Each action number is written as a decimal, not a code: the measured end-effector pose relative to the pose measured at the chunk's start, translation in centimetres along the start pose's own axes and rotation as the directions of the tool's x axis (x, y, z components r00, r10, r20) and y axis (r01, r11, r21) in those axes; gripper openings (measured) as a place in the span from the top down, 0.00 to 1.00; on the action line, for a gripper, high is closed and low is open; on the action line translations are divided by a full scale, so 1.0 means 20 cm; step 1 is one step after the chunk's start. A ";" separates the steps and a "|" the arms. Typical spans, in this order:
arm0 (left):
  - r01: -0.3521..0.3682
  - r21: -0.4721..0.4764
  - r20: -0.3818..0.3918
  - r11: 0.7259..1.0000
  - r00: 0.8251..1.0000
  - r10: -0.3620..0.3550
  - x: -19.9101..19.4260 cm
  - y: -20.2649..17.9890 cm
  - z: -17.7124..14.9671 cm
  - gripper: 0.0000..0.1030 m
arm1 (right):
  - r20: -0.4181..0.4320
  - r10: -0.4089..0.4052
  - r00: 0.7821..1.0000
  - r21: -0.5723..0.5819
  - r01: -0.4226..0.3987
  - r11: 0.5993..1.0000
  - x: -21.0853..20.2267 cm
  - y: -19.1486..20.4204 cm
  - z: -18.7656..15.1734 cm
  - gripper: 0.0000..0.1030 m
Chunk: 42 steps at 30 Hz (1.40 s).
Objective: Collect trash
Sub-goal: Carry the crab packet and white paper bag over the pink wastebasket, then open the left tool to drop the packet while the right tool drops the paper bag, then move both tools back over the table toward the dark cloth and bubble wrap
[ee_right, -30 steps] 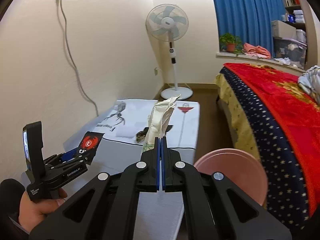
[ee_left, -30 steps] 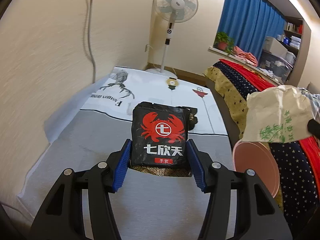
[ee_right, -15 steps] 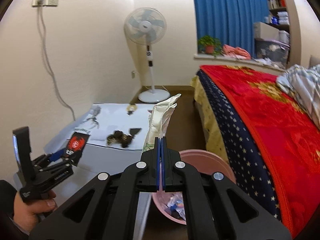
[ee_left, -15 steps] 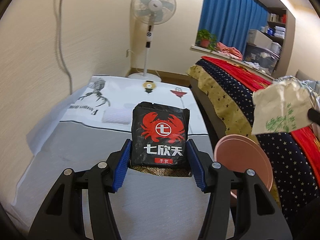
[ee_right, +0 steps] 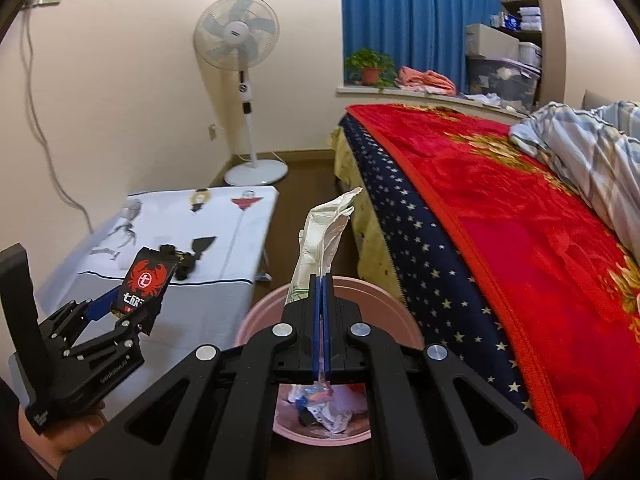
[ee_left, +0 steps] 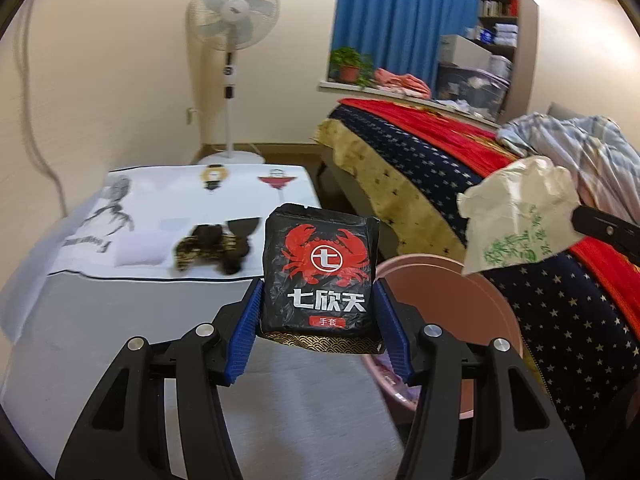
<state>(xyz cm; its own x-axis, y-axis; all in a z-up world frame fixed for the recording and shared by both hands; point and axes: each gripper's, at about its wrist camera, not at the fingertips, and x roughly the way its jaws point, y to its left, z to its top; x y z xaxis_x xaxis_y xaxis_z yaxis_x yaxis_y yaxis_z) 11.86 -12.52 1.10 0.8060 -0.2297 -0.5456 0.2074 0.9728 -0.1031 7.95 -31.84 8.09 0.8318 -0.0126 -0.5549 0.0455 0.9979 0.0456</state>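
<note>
My left gripper (ee_left: 318, 312) is shut on a black packet with a red crab print (ee_left: 320, 272), held upright above the table's right edge. In the right wrist view the same crab packet (ee_right: 146, 280) shows at lower left in the left gripper (ee_right: 132, 308). My right gripper (ee_right: 321, 280) is shut on a crumpled white paper bag with green print (ee_right: 324, 232); the same white bag (ee_left: 516, 220) hangs at right in the left wrist view. A pink bin (ee_right: 392, 312) stands right below the bag, with several scraps inside. The bin's rim (ee_left: 448, 276) lies right of the packet.
A low table (ee_left: 120, 320) with a white printed cloth carries dark wrappers (ee_left: 212, 248). A bed with a red and starred blanket (ee_right: 500, 220) fills the right side. A standing fan (ee_right: 240, 44) stands by the far wall. A hand (ee_right: 60, 436) holds the left gripper.
Both grippers swung right, away from the table toward the pink bin. The bin now lies under the white bag, its contents showing. Neither grip has altered.
</note>
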 end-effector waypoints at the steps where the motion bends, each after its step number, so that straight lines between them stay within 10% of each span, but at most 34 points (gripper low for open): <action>1: 0.013 0.009 -0.004 1.000 1.000 -0.013 0.02 -0.03 0.00 0.47 | -0.004 -0.007 1.000 0.002 0.007 1.000 0.01 -0.01 0.00 0.99; 25: 0.135 0.060 -0.076 0.989 0.988 -0.131 0.25 -0.27 -0.06 0.40 | -0.048 -0.092 0.995 0.056 0.095 0.994 0.15 -0.16 -0.01 0.96; 29: 0.127 0.068 -0.076 0.990 0.990 -0.122 0.24 -0.27 -0.06 0.36 | -0.042 -0.106 0.993 0.062 0.109 0.992 0.14 -0.16 -0.02 0.67; 42: 0.071 0.034 -0.017 0.997 0.997 -0.071 0.10 -0.11 -0.02 0.36 | -0.008 -0.093 0.996 0.060 0.094 0.994 0.10 -0.10 -0.01 0.65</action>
<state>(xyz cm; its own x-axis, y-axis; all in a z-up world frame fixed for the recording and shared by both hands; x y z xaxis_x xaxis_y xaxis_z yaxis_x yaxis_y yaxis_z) 12.75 -15.08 -0.11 0.7794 -0.2975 -0.5513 0.2833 0.9523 -0.1134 9.40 -33.93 6.82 0.8194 -0.1053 -0.5635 0.1564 0.9868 0.0430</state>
